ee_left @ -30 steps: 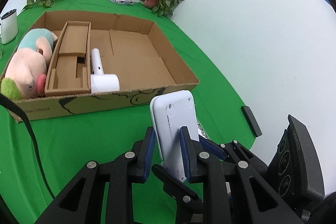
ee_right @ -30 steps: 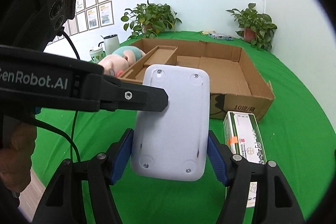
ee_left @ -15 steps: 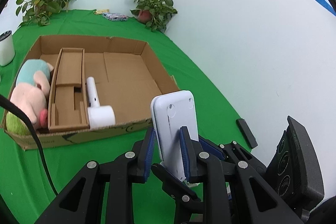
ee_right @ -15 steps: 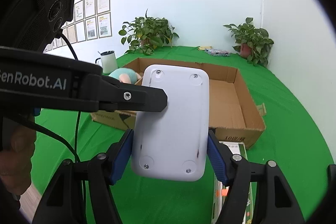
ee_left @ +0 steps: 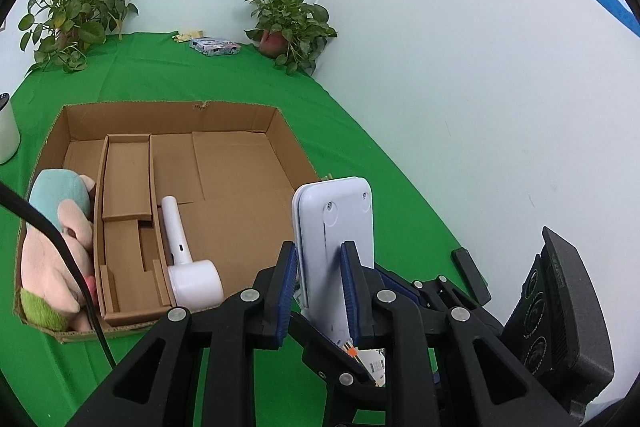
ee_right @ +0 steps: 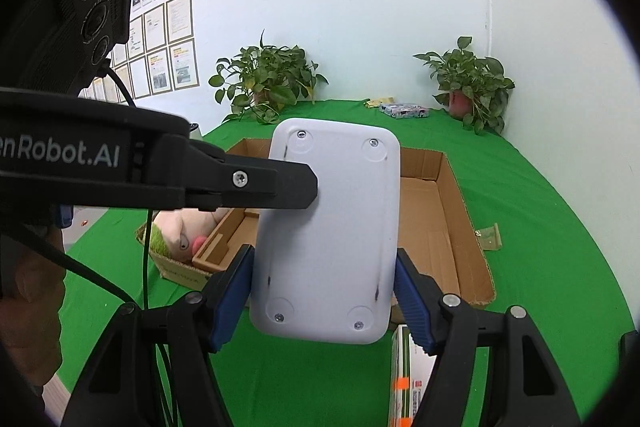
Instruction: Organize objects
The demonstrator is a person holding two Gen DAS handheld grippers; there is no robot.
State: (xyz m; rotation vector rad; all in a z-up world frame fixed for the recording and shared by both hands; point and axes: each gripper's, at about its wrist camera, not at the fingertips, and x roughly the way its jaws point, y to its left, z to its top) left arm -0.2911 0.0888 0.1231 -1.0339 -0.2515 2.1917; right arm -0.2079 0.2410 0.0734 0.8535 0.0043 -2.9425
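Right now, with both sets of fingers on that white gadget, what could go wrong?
The left gripper and right gripper both clamp the white device; if the hands drift apart, it may twist or slip. Lowered carelessly, it could catch the cardboard box wall or land on the hair dryer.

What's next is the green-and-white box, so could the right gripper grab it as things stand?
Probably not: the jaws of the right gripper are shut on the white device, which the left gripper also clamps. The box lies on the green cloth just below, apparently unobstructed, so freeing the jaws should suffice.
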